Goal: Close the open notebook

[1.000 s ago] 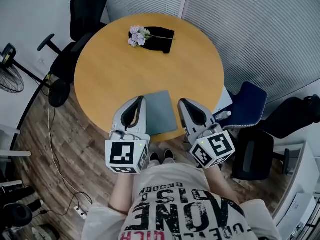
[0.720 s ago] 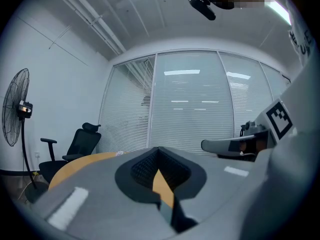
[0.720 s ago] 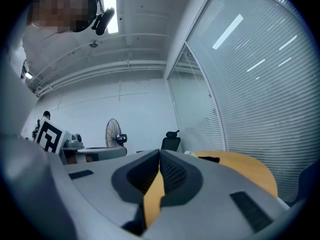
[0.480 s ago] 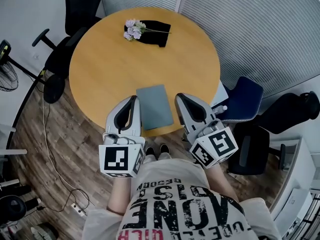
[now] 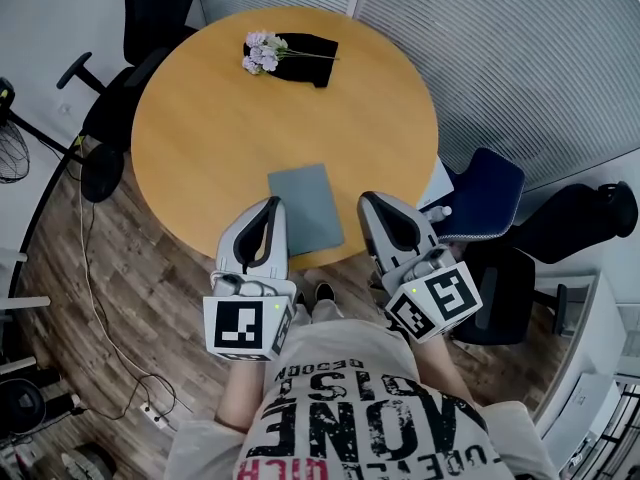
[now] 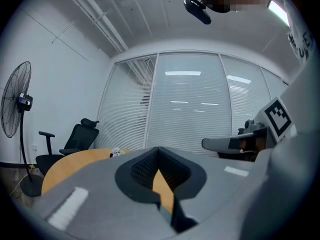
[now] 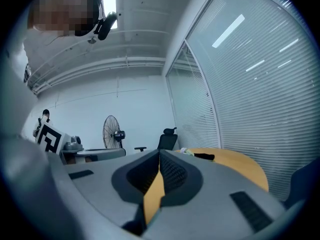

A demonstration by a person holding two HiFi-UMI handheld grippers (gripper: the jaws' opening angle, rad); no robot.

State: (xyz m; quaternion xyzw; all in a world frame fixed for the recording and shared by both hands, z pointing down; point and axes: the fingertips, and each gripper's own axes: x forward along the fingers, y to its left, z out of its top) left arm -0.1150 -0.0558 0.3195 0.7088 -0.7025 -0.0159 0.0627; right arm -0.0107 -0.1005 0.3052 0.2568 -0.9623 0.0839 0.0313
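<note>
A grey notebook (image 5: pixel 305 206) lies shut and flat near the front edge of the round wooden table (image 5: pixel 220 118). My left gripper (image 5: pixel 272 204) sits just left of it at the table's rim, jaws shut with nothing in them. On the notebook's other side my right gripper (image 5: pixel 368 200) is also shut and empty. In the left gripper view the jaws (image 6: pixel 159 153) meet over the tabletop, with the right gripper (image 6: pixel 225 143) off to the side. The right gripper view shows its jaws (image 7: pixel 160 156) closed to a thin slit.
Purple flowers (image 5: pixel 260 53) on a black cloth (image 5: pixel 308 46) lie at the table's far side. Black office chairs (image 5: pixel 150 8) stand at the back left, a blue chair (image 5: pixel 485 198) at the right, a floor fan (image 5: pixel 10 148) at the left. Blinds cover the glass wall behind.
The head view has drifted a little. Both grippers stay shut either side of the closed notebook, held almost still.
</note>
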